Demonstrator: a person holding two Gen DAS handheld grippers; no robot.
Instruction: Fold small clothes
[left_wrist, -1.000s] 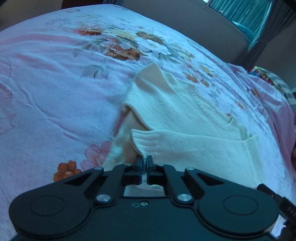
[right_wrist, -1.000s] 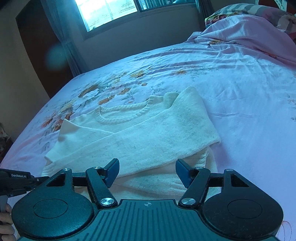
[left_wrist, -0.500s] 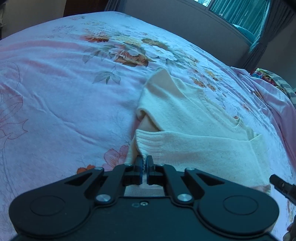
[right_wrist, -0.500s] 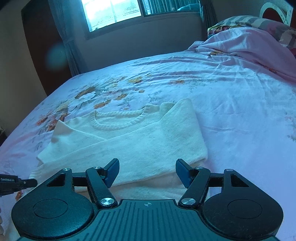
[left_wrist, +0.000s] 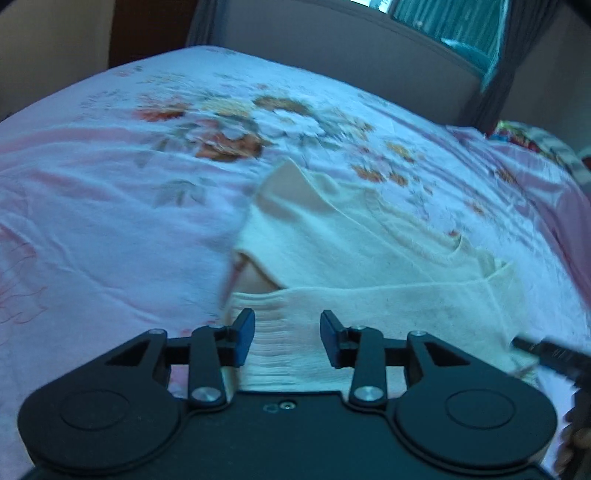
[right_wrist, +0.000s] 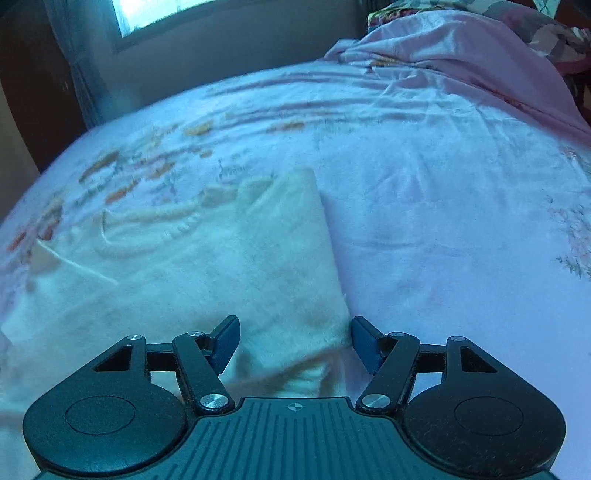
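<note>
A small cream knitted sweater (left_wrist: 354, 258) lies on the pink floral bedsheet (left_wrist: 92, 221), with a sleeve folded across its body. Its ribbed cuff (left_wrist: 284, 332) lies between the fingers of my left gripper (left_wrist: 287, 338), which is open and holds nothing. In the right wrist view the sweater (right_wrist: 221, 266) shows its ribbed neckline (right_wrist: 147, 236) at the left. My right gripper (right_wrist: 293, 345) is open, low over the sweater's near right edge. The tip of the right gripper shows at the right edge of the left wrist view.
A bunched pink blanket (right_wrist: 461, 55) and patterned pillows lie at the head of the bed on the right. A window with curtains (right_wrist: 147, 14) and a wall stand behind the bed. The bedsheet (right_wrist: 461, 221) stretches to the right of the sweater.
My left gripper has opened and let go of the sleeve cuff, which now lies flat on the sweater. My right gripper has dropped lower, closer to the sweater's right edge.
</note>
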